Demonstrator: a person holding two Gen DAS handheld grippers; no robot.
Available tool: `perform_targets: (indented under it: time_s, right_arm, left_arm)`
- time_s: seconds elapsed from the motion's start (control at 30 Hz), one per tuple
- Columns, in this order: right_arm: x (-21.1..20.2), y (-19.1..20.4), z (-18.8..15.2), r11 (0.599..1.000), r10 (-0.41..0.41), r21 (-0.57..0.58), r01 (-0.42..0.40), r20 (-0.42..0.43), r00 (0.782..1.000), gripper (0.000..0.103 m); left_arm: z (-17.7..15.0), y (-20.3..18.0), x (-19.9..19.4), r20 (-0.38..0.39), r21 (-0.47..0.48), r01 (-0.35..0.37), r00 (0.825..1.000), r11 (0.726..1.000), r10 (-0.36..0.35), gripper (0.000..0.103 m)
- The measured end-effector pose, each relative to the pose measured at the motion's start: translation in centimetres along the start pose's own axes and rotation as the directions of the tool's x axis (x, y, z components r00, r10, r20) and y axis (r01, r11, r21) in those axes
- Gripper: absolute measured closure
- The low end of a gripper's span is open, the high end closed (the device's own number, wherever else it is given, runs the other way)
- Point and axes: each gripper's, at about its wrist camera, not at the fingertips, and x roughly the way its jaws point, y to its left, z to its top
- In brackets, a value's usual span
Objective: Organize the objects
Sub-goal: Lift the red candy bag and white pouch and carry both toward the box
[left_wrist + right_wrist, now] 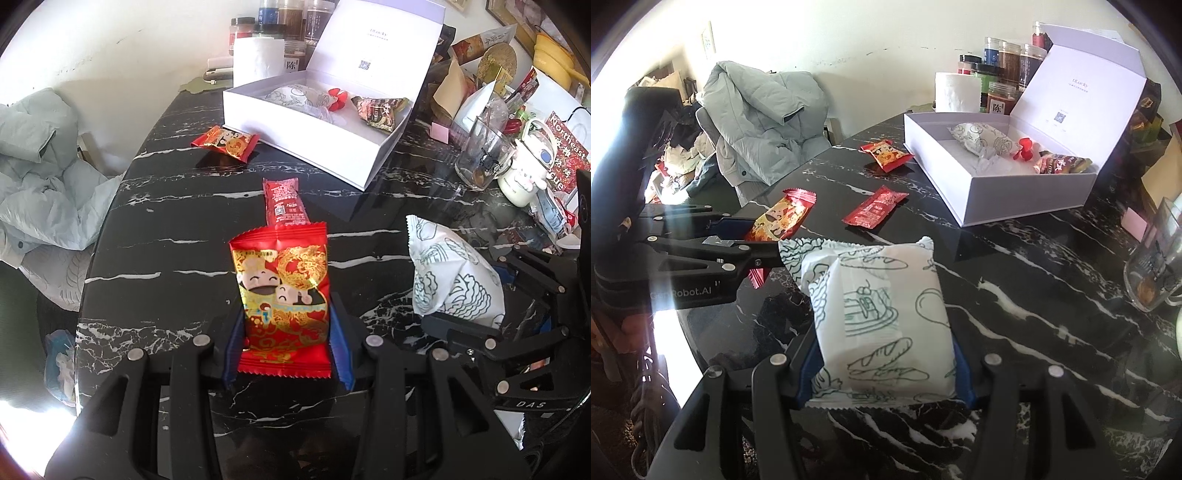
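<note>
My left gripper (pixel 286 332) is shut on a red and gold snack packet (pixel 282 295), held above the black marble table (pixel 166 229). My right gripper (pixel 886 365) is shut on a white bread packet with green line drawings (pixel 882 314); it also shows in the left wrist view (pixel 454 273). A long red sachet (pixel 282 201) and another red snack packet (pixel 227 142) lie on the table. The open white box (pixel 314 136) beyond holds a white packet (pixel 979 138), a small red item (pixel 1025 149) and a brown-red packet (pixel 1060 164).
A paper roll (pixel 258 61) and jars (pixel 291 22) stand behind the box. A glass mug (pixel 480 155), a white cartoon mug (pixel 528 173) and clutter fill the right side. A grey jacket (pixel 40 173) lies on a chair at the left.
</note>
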Motion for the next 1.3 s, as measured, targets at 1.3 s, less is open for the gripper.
perform_targets:
  time_s: [1.3]
  right_arm:
    - [-3.6,-6.1,4.0,0.994,-0.106,0.023,0.105,0.082,0.991,0.044]
  left_arm:
    - [7.2,-6.2,0.4,0.032,0.133,0.043,0.998,0.990,-0.048,0.064]
